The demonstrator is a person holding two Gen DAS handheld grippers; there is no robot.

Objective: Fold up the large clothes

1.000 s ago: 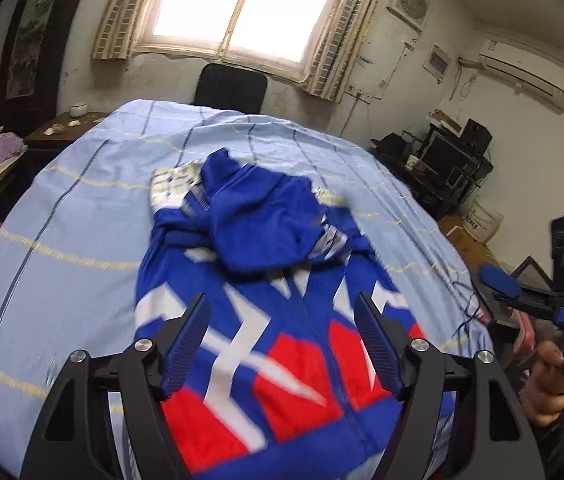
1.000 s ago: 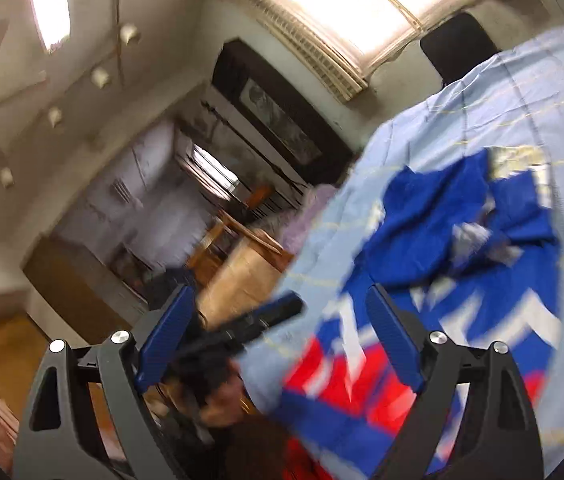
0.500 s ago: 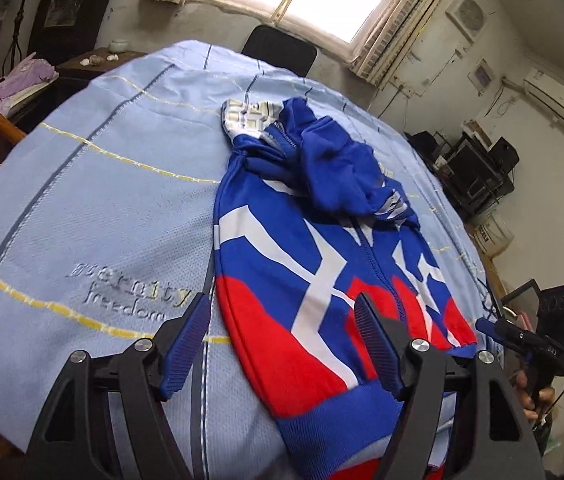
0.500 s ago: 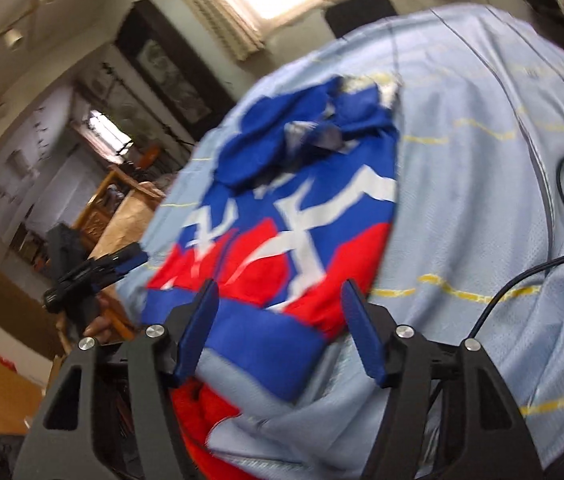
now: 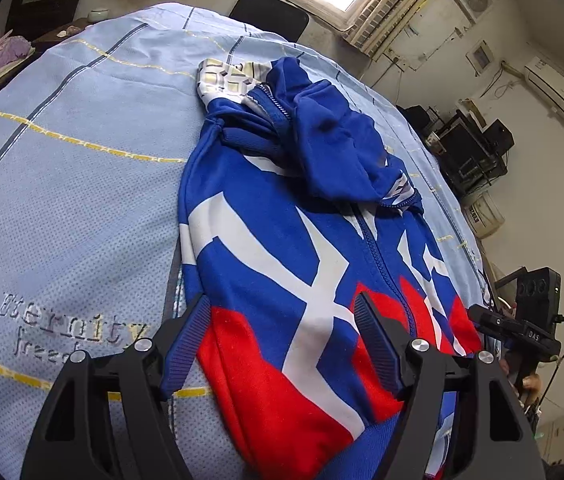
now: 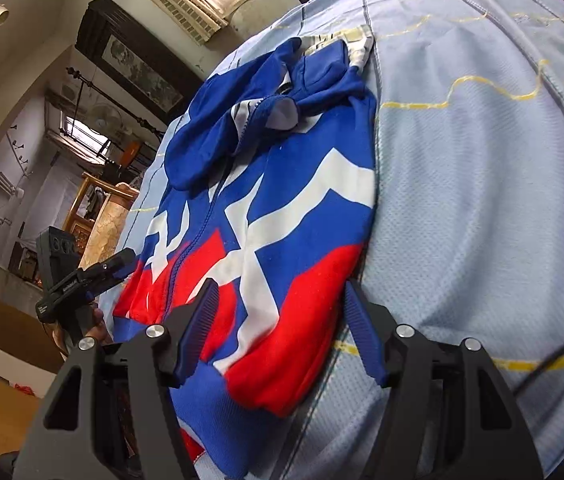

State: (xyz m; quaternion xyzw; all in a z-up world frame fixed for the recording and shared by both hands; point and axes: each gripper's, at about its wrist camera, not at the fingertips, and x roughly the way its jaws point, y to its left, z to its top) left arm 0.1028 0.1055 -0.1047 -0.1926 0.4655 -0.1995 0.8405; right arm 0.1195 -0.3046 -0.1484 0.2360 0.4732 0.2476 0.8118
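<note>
A: Where does the blue, red and white zip-up hooded jacket (image 5: 302,280) lie relative to the two tools?

B: Straight ahead of both. It lies flat on the pale blue bedspread with yellow and grey lines (image 5: 81,184), its long axis running away from the cameras: blue ribbed hem nearest, hood and bunched blue sleeves at the far end, toward the window.

A: And the left hand-held gripper (image 5: 282,344)?

B: Spread wide and holding nothing. It is low over the hem end, astride the jacket's left side edge: one finger sits over the bedspread just beside the cloth, the other over the red panel near the zip.

A: The right hand-held gripper (image 6: 277,328)?

B: Also wide and empty, mirrored at the jacket's right side edge (its outer finger looks to be right at the seam where red cloth meets bedspread).

A: So which is nearer?

B: Neither, as far as I can judge; each is by its own hem corner. I'd expect the next move to be pinching those two corners and carrying the hem away along the long axis toward the hood.

A: Any risk?

B: The heaped sleeves may make the fold lumpy.
</note>
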